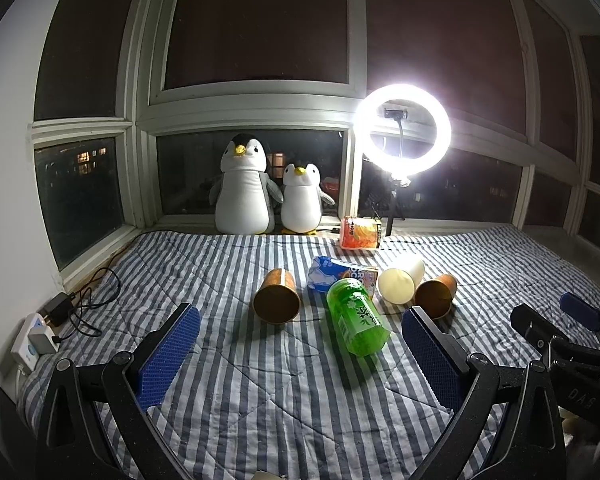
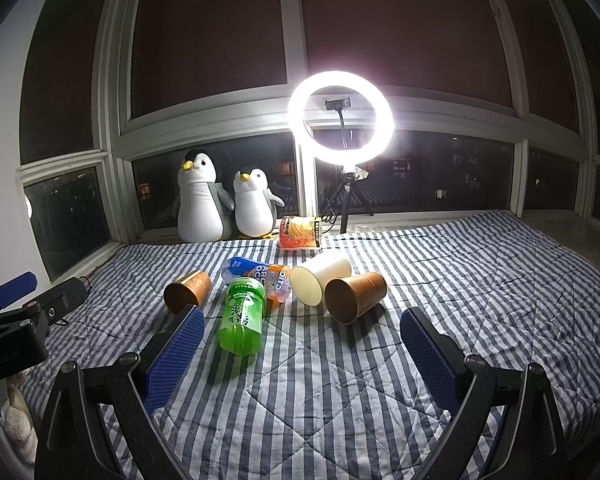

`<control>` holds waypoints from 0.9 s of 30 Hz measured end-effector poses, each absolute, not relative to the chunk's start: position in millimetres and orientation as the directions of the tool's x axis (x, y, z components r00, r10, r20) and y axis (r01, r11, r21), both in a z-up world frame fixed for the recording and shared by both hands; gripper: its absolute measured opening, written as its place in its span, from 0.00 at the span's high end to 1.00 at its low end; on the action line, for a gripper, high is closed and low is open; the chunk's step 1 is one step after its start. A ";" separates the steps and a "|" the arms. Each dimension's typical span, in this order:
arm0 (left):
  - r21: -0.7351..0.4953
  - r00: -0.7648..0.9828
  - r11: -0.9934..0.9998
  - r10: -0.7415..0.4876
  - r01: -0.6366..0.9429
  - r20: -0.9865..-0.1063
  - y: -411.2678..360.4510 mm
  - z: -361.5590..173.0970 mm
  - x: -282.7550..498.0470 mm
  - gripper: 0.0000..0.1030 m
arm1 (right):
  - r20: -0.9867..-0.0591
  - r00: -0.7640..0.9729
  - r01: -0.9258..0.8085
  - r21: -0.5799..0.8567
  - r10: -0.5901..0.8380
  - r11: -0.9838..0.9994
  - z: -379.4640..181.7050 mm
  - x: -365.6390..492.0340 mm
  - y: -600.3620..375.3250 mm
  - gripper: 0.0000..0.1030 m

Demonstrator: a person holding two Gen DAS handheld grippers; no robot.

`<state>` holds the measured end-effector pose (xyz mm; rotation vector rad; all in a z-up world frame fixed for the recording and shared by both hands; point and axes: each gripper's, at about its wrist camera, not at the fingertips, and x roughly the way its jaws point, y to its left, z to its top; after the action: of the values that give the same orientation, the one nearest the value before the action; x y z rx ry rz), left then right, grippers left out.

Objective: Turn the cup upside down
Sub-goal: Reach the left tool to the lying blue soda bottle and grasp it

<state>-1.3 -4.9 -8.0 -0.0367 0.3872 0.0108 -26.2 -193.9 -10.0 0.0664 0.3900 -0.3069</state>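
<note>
three tipped cups (image 1: 277,298) on striped quilt (image 1: 260,380)

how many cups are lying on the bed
3, all on their sides: a brown cup left of the green bottle, a white cup right of it, and another brown cup beside the white one. None looks hidden.

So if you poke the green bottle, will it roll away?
Probably. The green bottle lies on its side and looks round, so it could roll. The soft striped quilt would likely slow it. It seems to be smooth plastic, maybe slippery.
</note>
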 end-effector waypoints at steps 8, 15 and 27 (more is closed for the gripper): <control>-0.032 0.916 0.999 -0.007 -0.006 -0.400 -7.0 -10.8 8.0 0.01 | -0.391 0.874 0.318 0.010 -0.289 0.948 -13.5 -25.7 -201.0 0.06; -0.021 0.901 0.999 -0.046 0.041 -0.430 -16.7 -12.6 24.4 0.01 | -0.397 0.866 0.339 0.020 -0.304 0.941 -15.2 -27.5 -211.1 0.06; -0.030 0.837 0.992 -0.119 0.122 -0.534 -25.9 -4.2 106.8 0.01 | -0.413 0.847 0.380 0.032 -0.334 0.924 -18.8 -27.7 -235.7 0.06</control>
<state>106.8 -25.9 -4.2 0.0048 0.5644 -0.1272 -27.7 -235.7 -18.8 0.1140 0.4148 -0.3777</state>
